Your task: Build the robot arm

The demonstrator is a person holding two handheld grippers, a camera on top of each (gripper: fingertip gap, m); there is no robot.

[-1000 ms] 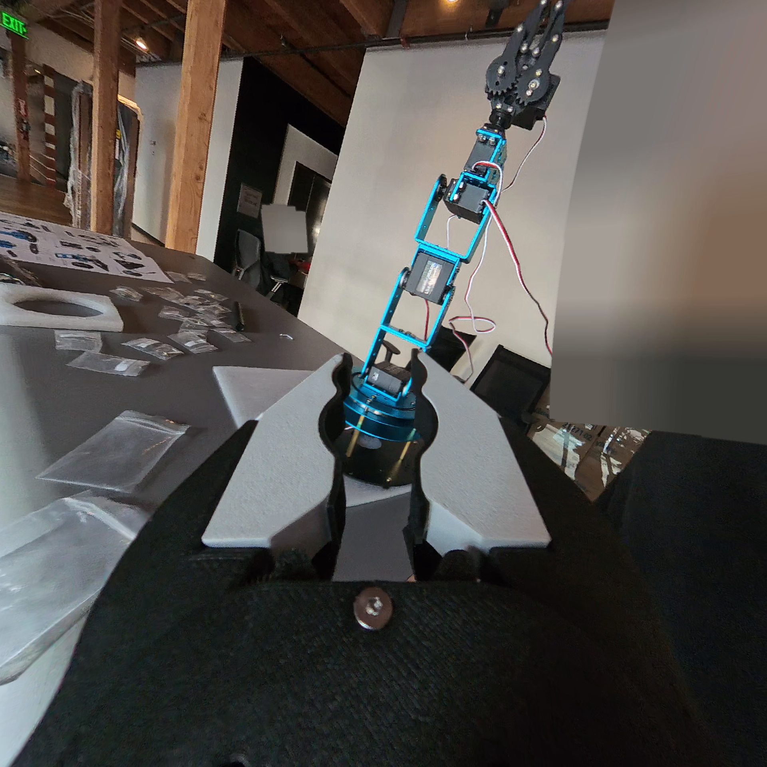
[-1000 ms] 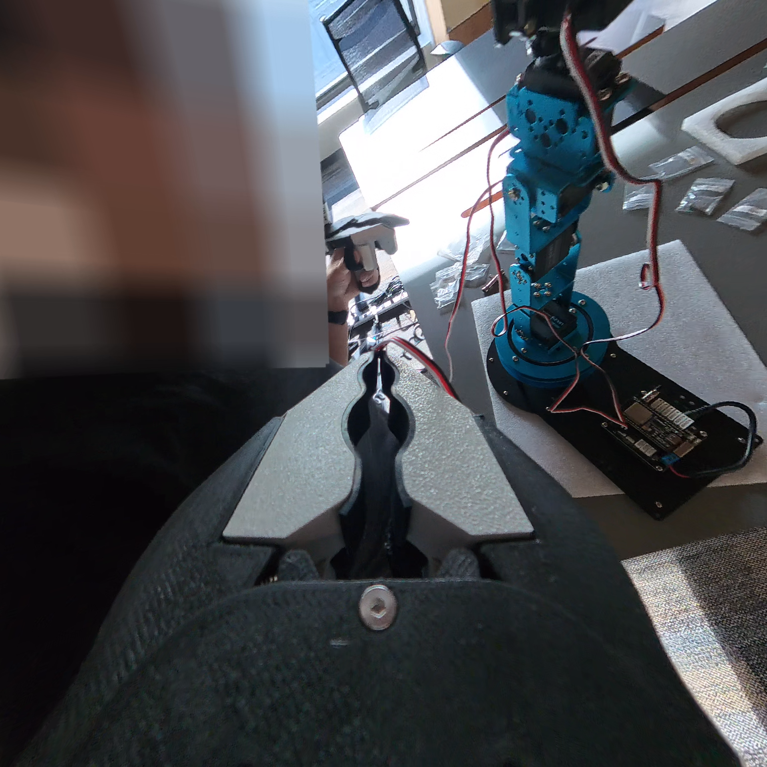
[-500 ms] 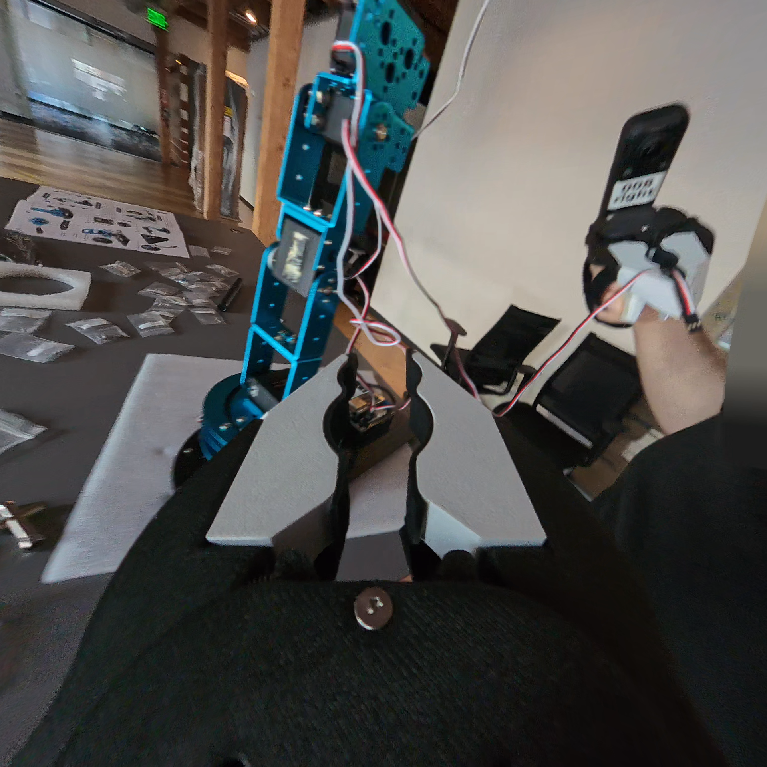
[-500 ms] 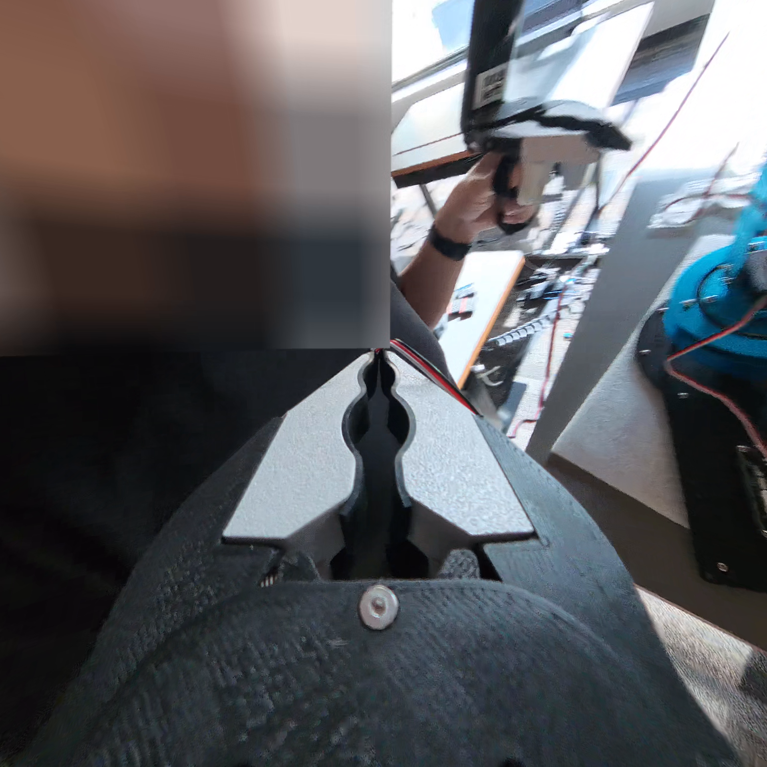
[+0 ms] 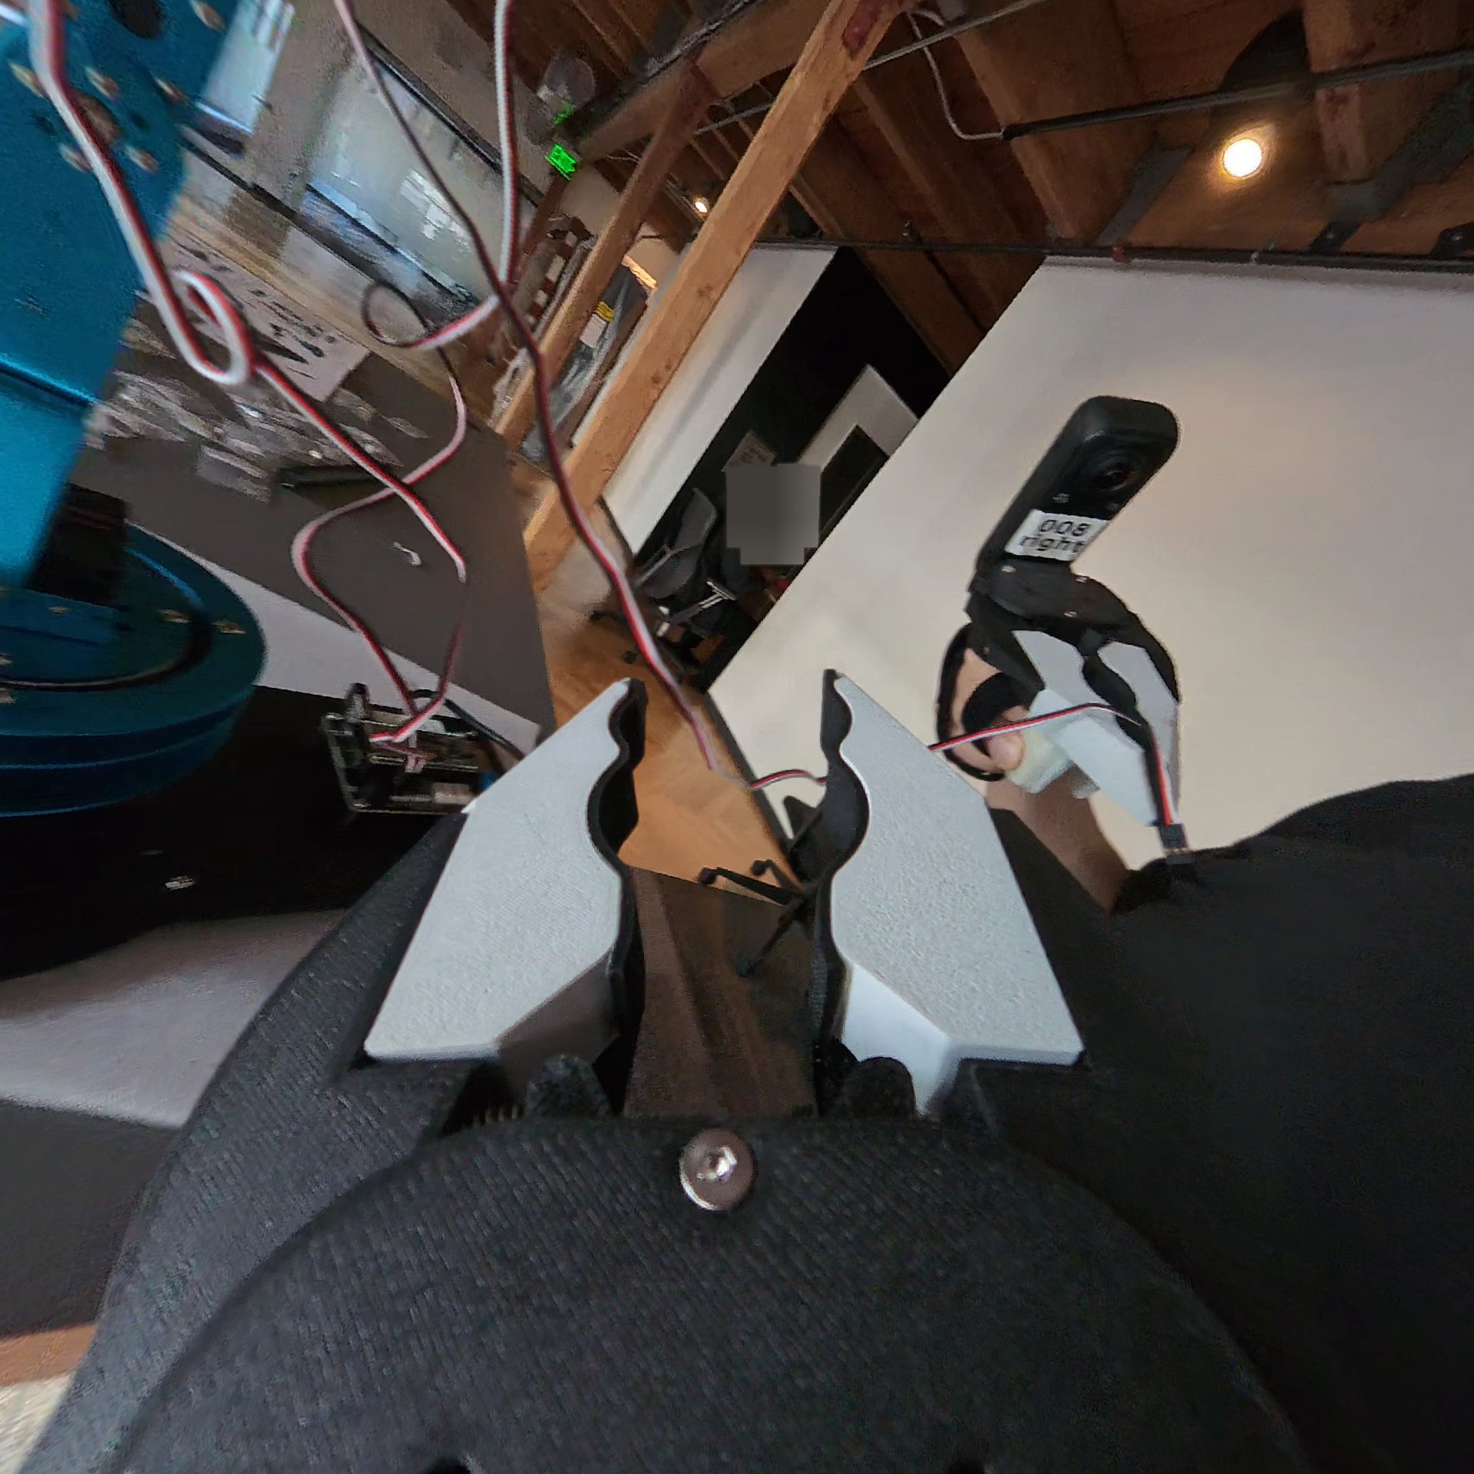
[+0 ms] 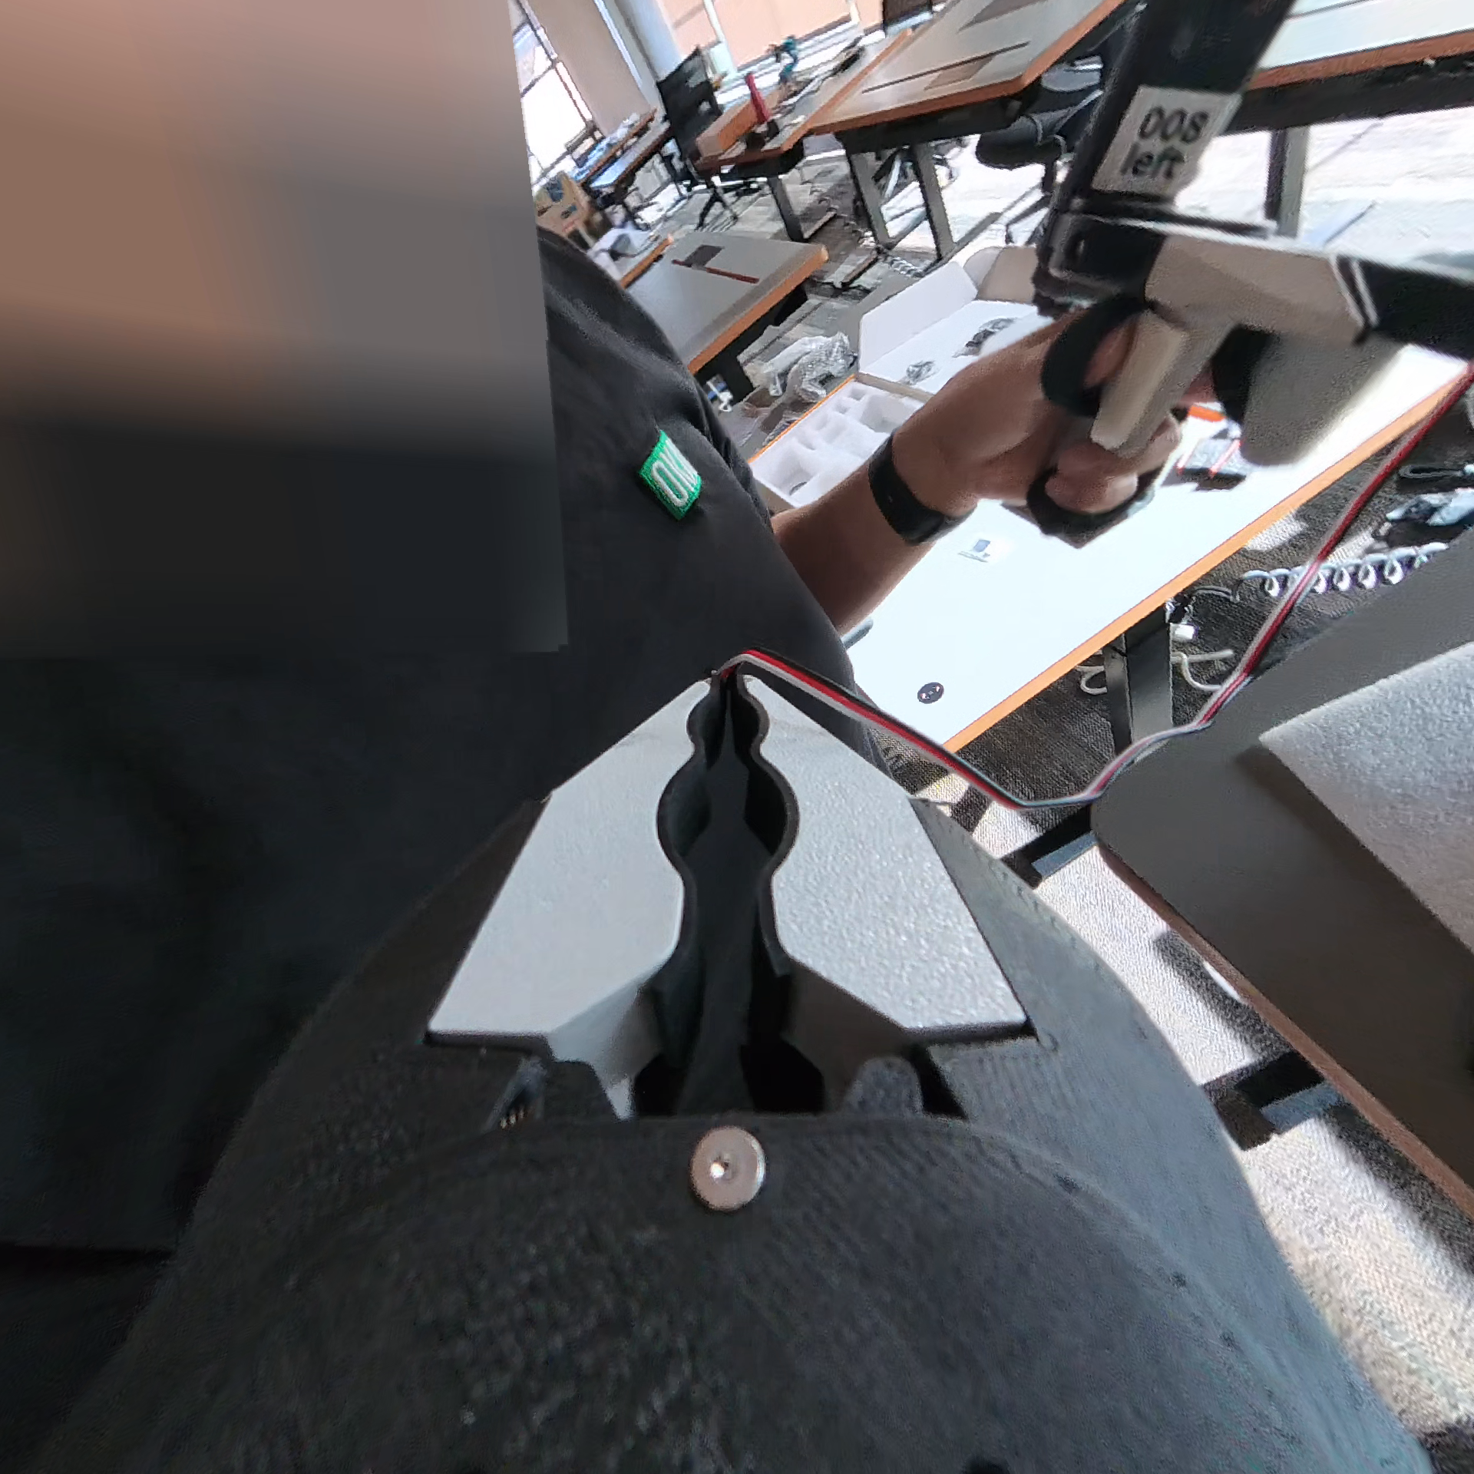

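Observation:
My left gripper (image 5: 730, 702) is open and holds nothing. A thin red, white and black servo cable (image 5: 766, 778) crosses the gap at its fingertips. The cable hangs from the blue robot arm (image 5: 48, 319) at the left and runs to my right gripper (image 5: 1156, 805), farther right. In the right wrist view my right gripper (image 6: 730, 686) is shut on the cable (image 6: 877, 730) at its tips, close to the person's black shirt. The cable's black connector (image 5: 1176, 845) hangs below that gripper. A hand holds the left gripper's grey body (image 6: 1244, 303) at the upper right.
The arm's round blue base (image 5: 120, 662) stands on a black plate with a circuit board (image 5: 399, 758), on a white foam pad (image 6: 1372, 766) on the grey table (image 6: 1196, 877). Other cables (image 5: 383, 478) loop beside the arm. Desks and chairs stand behind. About 20 cm separates my left fingertips from my right. The arm's round blue base (image 5: 120, 662) is closer to my left gripper, around 15 cm from its tips; the right tips are 35 cm off.
My left gripper swung right past the blue arm, tilted, and opened a little wider; the cable now crosses its tips. My right gripper, still shut on the cable, drew back toward the person.

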